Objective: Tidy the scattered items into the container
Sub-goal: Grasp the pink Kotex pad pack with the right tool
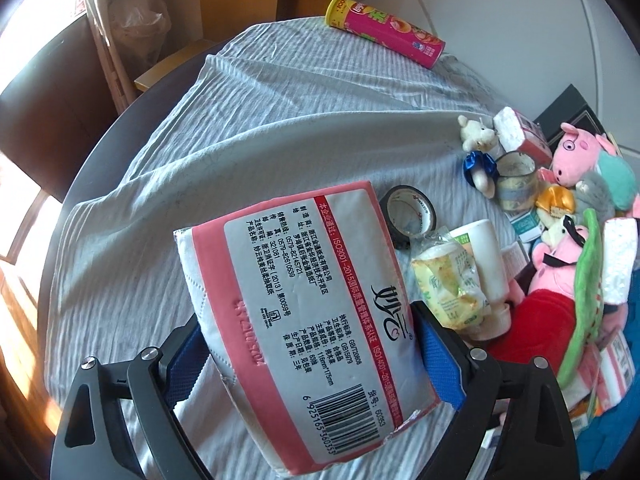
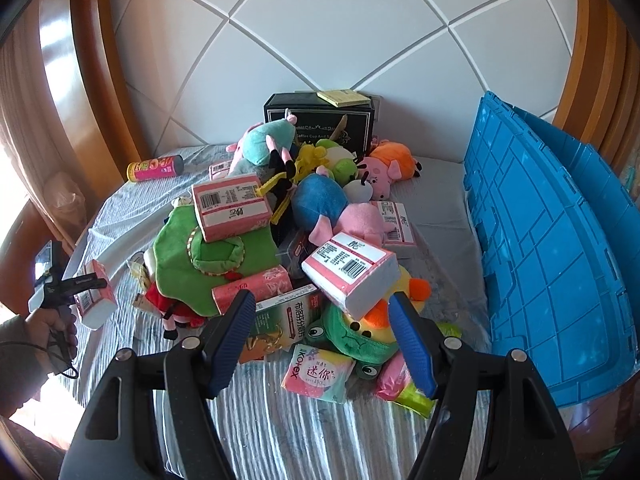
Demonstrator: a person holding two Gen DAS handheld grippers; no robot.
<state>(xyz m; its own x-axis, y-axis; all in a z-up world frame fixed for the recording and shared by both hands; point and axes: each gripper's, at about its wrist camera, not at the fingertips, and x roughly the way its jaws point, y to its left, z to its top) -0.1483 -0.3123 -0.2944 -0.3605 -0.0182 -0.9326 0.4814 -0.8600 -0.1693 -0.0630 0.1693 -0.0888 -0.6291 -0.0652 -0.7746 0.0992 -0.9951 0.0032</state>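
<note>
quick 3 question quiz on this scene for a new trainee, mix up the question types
1. True or false: the left gripper holds a pink and white tissue pack.
2. Where does the chip can lie?
A. inside the blue container
B. on the cloth, apart from the pile
C. on top of the black box
3. Fill in: the right gripper is open and ____ , pointing at the pile of toys and packs.

Key:
1. True; its blue pads sit on both sides of the pack.
2. B; it lies on its side on the striped cloth, far from the pile.
3. Empty; nothing sits between its fingers, and the blue container stands to its right.
</note>
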